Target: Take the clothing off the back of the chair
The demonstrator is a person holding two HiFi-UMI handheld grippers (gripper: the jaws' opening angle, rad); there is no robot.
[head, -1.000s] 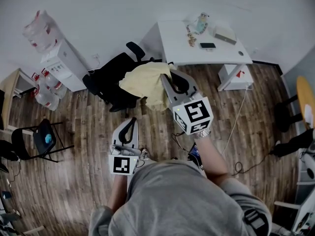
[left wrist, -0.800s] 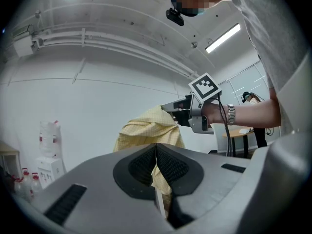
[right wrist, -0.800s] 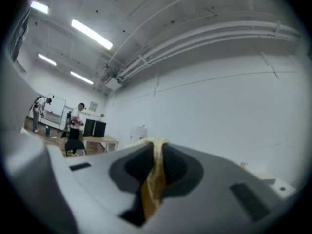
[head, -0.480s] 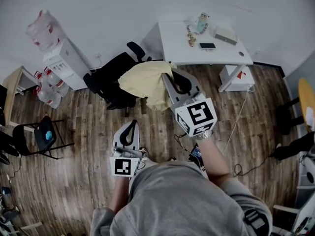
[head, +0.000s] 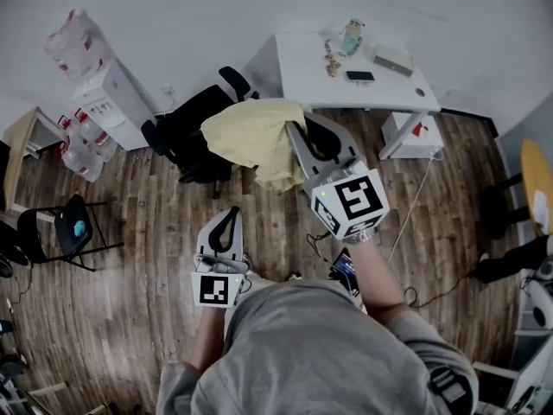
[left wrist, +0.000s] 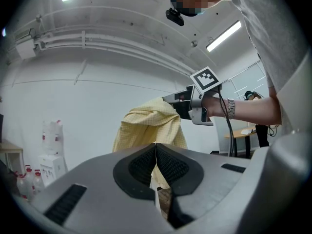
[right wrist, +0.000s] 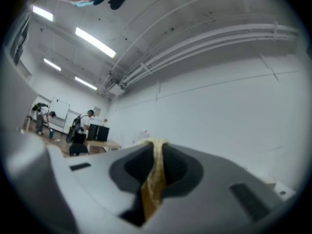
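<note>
Clothing [head: 251, 137], a pale yellow checked garment, hangs bunched from the right gripper [head: 294, 130]. That gripper's jaws are nearly closed on a fold of it, and the right gripper view shows a narrow band of the fabric pinched between the two pads. In the head view the cloth overlaps the black office chair [head: 186, 132] just to its left. Whether it touches the chair's back cannot be told, since the fabric covers that part. In the left gripper view the garment's lower hem is cut off behind the left gripper [left wrist: 155, 147], so how far it hangs is hidden. That gripper's jaws are pressed together with nothing between them. It sits well apart from the cloth, close to the person's grey top [head: 302, 353]. Underneath is a dark wood-plank floor [head: 155, 223]. A white desk [head: 302, 72] stands against the pale wall [head: 173, 7] beyond the garment, with items along its far edge too small to name. A white cabinet [head: 108, 102] with water bottles [head: 82, 141] beside it stands by the wall at the left. A small black folding chair [head: 73, 232] stands at the floor's left edge.
</note>
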